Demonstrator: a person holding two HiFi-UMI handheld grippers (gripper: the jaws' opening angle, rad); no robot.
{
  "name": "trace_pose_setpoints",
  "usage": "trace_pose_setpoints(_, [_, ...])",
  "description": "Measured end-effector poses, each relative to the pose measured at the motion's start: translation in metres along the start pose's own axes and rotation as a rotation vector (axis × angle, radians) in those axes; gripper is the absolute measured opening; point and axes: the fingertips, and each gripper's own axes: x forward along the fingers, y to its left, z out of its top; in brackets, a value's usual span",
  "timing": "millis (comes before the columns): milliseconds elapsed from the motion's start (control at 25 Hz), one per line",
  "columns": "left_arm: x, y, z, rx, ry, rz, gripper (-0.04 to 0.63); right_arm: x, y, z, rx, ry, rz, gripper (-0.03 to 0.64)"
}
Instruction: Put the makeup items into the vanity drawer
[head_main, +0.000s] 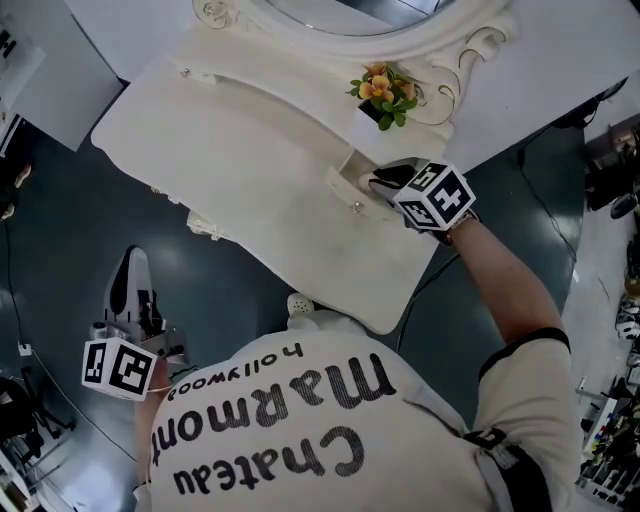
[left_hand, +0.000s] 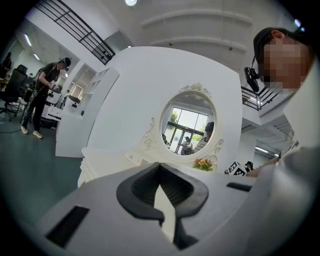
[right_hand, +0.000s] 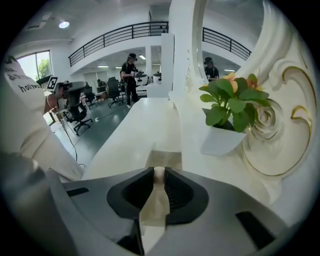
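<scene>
— While the right tongs (right_hand: 159, 175) hung over the worktop (head_main: 250, 150), what did they grip?
— A pale beige makeup item (right_hand: 154, 205); the open vanity drawer (right_hand: 165, 157) lay just ahead of them. The left tongs (left_hand: 160, 167) were closed on nothing, well apart.

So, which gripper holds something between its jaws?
The right gripper: a small beige rounded item is pinched there, while the left gripper has nothing.

Found bare vanity top (head_main: 250, 150) left of the flower pot (head_main: 385, 95); hemmed behind it by mirror frame (head_main: 480, 45).
</scene>
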Motion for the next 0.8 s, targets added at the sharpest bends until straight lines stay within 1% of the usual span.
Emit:
trace_pose_setpoints(280, [0.000,0.008,0.000,-0.010,-0.003,0.017,0.008,0.014,-0.002,-0.005,-0.051,0.077,-0.007,0.084])
trace_pose_setpoints(800, [-0.001,0.018,-0.001,-0.043,-0.014,0.026,0.008,0.026,-0.001,-0.010,-0.045,0.159,-0.010,0.095])
